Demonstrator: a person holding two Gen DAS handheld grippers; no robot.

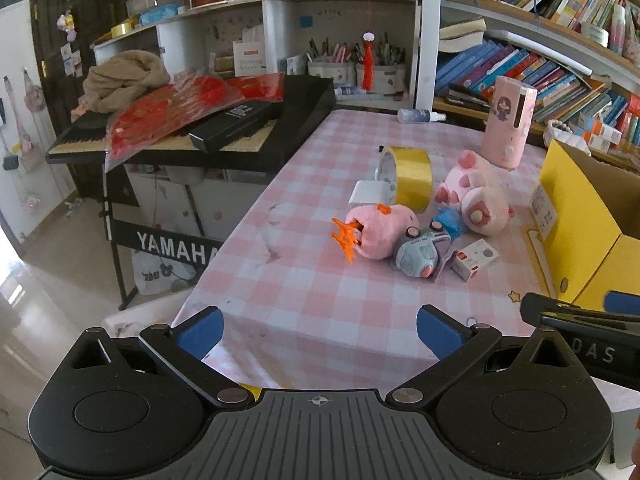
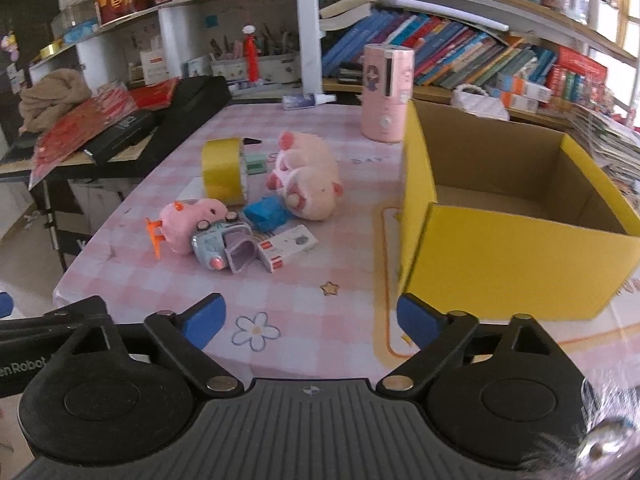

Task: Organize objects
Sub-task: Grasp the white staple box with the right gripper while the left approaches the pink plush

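Both tools — left tool (image 1: 319,332) and right tool (image 2: 310,319) — are hovering spread wide, holding nothing, over the tabletop (image 2: 344,264); toys (image 2: 304,174) are lying clustered beside the open box (image 2: 512,264).

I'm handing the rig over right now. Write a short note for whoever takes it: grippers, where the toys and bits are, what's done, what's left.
Left gripper: open, holding nothing, near table edge.
Right gripper: open, holding nothing, beside it.
Yellow box: open on the table's right side; what shows of its inside looks empty.
Still on the checked cloth, clustered: big pink plush, small pink plush, gold tape roll, blue toy car, blue item, small white carton. Pink cylinder stands behind.
Done: seemingly nothing boxed.
Left: likely moving the cluster into the box.
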